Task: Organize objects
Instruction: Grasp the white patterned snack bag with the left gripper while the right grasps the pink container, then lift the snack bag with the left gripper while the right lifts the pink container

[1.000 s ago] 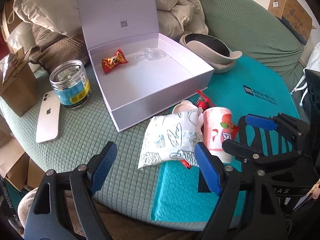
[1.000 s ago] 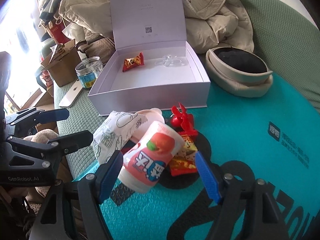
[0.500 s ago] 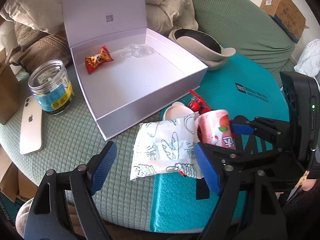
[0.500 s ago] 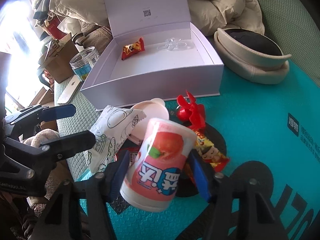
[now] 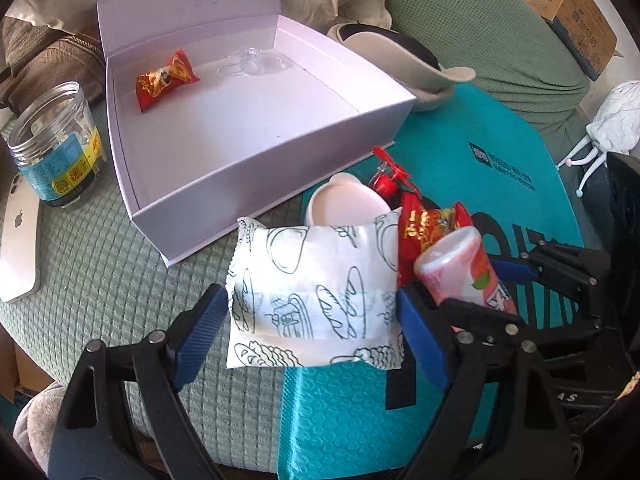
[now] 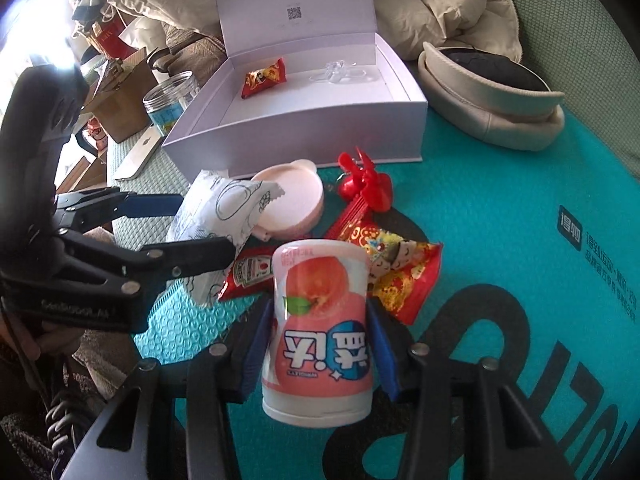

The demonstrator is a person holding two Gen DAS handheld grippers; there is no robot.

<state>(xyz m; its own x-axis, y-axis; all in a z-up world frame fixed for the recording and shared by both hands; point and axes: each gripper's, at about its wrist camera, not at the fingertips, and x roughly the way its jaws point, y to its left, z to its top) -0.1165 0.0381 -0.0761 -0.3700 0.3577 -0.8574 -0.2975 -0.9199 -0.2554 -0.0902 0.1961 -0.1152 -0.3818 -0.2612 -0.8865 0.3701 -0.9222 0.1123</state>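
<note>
- Between our right gripper's (image 6: pixel 318 344) blue pads sits the pink peach-printed plastic canister (image 6: pixel 320 324); the jaws have just been closing and now press on its two sides, so it is held, tilted with its white base toward the camera.
- From the left wrist view we see the same canister (image 5: pixel 464 272) at the right, gripped just beside the left gripper's right finger.
- Our left gripper (image 5: pixel 308 328) stands wide, its jaws having just been opening; the white pillow-shaped snack packet with black line drawings (image 5: pixel 316 292) lies between the blue pads, and we cannot tell whether either pad touches it.
- That packet lies across the edge where the teal bubble-textured mat (image 5: pixel 344 412) meets the green quilted cover (image 5: pixel 100 280).
- Just behind the packet we see a round pale pink plastic lid (image 5: pixel 344 206), a small red plastic fan toy (image 6: pixel 366 184), and a red and gold foil snack bag (image 6: pixel 394 272) lying near one another.
- A red ketchup sachet (image 6: pixel 248 272) peeks out from under the packet.
- Further back, the open white cardboard gift box (image 5: pixel 280 172) has its lid upright; inside lie a red wrapped candy (image 5: pixel 166 78) and a clear plastic piece (image 5: pixel 252 64).
- Left of the box stand a clear plastic jar with a blue and yellow label (image 5: pixel 52 144) and a white smartphone (image 5: pixel 20 244) lying face down.
- Right of the box rests a beige cap (image 6: pixel 492 96).
</note>
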